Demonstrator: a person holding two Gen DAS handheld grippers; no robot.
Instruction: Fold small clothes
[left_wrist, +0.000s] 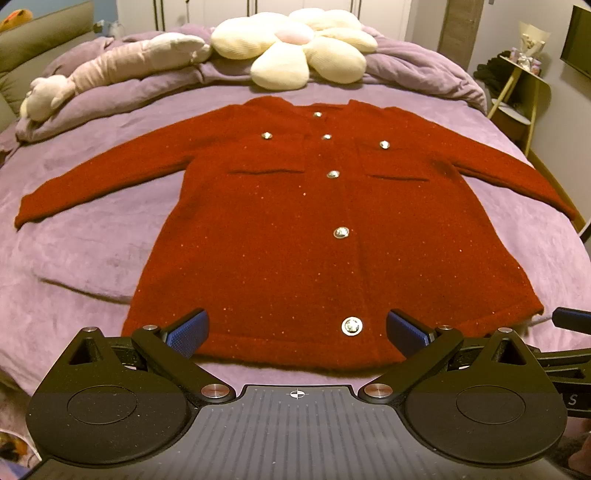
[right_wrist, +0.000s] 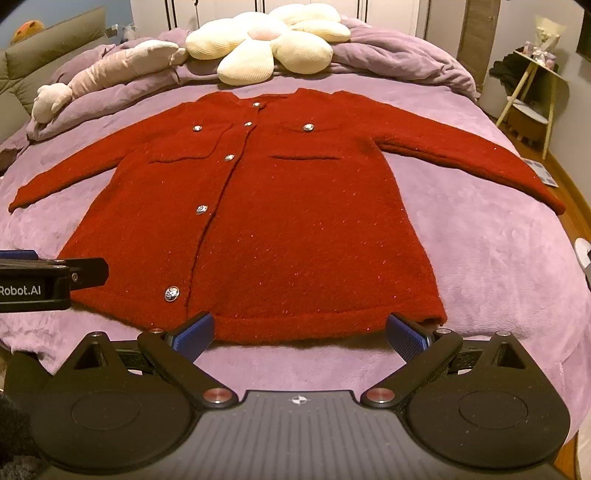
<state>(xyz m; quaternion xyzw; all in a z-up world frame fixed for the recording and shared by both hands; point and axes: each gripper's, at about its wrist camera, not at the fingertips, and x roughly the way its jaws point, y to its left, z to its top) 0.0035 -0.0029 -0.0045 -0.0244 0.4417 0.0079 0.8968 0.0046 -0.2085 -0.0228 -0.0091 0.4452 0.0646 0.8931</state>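
A purple blanket (left_wrist: 92, 258) covered the bed ahead of the tongs. Far beyond them lay a cream flower-shaped pillow (left_wrist: 295, 48), with a pale plush toy (left_wrist: 110, 74) to its left. A wooden side table (left_wrist: 521, 96) stood far right.

Bed (left_wrist: 92, 258) with purple plush cover. Red cardigan (left_wrist: 295, 229) lies flat on it, front up, buttoned, both sleeves spread out to the sides, hem at near edge. At far end: bunched purple duvet (left_wrist: 417, 70), cream flower pillow (left_wrist: 295, 48) on the duvet, pale long plush toy (left_wrist: 110, 70) at left.
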